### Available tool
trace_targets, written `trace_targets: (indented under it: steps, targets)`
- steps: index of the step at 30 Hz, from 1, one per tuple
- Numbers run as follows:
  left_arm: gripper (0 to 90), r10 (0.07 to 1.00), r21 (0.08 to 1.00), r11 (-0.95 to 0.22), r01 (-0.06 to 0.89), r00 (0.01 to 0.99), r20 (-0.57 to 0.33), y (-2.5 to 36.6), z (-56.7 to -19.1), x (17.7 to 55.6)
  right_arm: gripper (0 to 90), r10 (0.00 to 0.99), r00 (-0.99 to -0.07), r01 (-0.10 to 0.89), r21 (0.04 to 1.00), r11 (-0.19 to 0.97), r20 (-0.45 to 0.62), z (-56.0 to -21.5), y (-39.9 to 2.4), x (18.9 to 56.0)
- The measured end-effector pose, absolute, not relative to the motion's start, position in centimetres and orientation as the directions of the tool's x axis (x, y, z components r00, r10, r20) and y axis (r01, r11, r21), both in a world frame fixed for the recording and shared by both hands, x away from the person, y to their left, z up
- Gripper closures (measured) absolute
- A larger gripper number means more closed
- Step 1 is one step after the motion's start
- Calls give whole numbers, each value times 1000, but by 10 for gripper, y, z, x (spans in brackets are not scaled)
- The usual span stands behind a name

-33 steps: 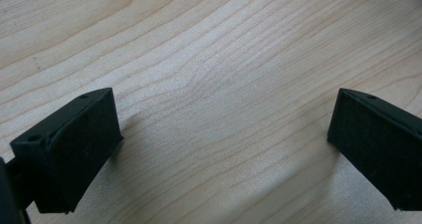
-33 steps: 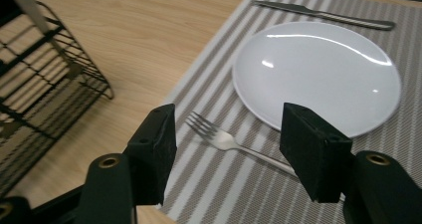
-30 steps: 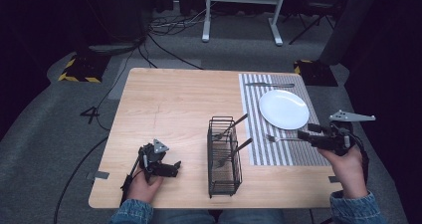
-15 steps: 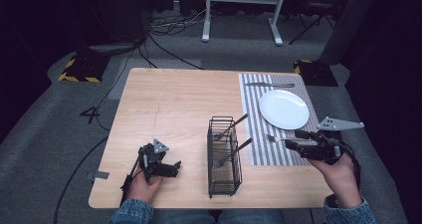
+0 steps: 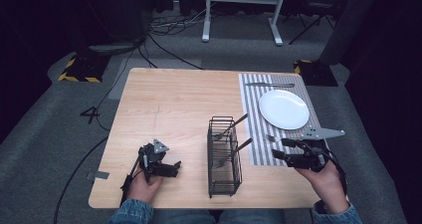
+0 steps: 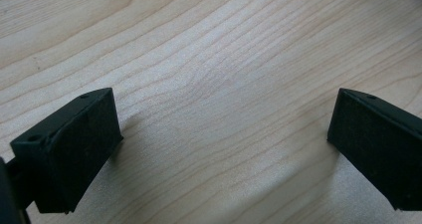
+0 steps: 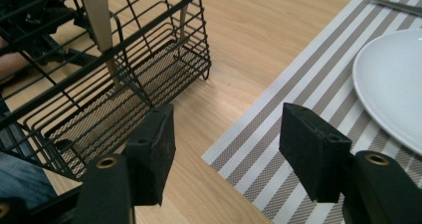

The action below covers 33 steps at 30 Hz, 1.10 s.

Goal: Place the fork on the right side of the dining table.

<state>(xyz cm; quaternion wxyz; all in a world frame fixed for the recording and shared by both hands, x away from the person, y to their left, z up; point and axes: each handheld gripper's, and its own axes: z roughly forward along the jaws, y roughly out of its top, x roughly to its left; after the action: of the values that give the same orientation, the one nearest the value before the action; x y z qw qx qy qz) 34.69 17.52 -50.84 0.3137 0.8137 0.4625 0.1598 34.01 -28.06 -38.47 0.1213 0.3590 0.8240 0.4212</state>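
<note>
The white plate [image 7: 393, 84] is cut off by the right gripper view's edge, as is the wire basket [image 7: 99, 84].

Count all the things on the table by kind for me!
Plate: 1
Striped placemat: 1
Wire basket: 1
Cutlery handles sticking out of the basket: 2
Knife on the placemat: 1
Fork on the placemat: 1
Total: 7

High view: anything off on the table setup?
Mostly tidy. One fork lies skewed on the striped mat below the plate, just ahead of the open right gripper. Other cutlery leans in the basket.
</note>
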Motion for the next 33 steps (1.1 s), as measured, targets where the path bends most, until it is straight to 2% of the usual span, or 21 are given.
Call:
trace_targets:
  steps: [8, 14, 21, 33]
  targets:
    - [3, 853, 658, -375, 652, 521, -30, 175, -508, 347, 388, 659, -744, 481, 776, 408, 115, -408, -268, 335]
    - [3, 853, 658, -376, 652, 521, -30, 175, -508, 347, 389, 667, -740, 473, 770, 428, 84, -427, -261, 331]
    - [3, 853, 658, -375, 652, 521, -30, 175, -508, 347, 394, 657, -747, 481, 764, 431, 100, -450, -256, 332]
    - [3, 853, 658, -376, 652, 521, -30, 175, -508, 347, 416, 643, -766, 427, 756, 495, 12, -481, -248, 332]
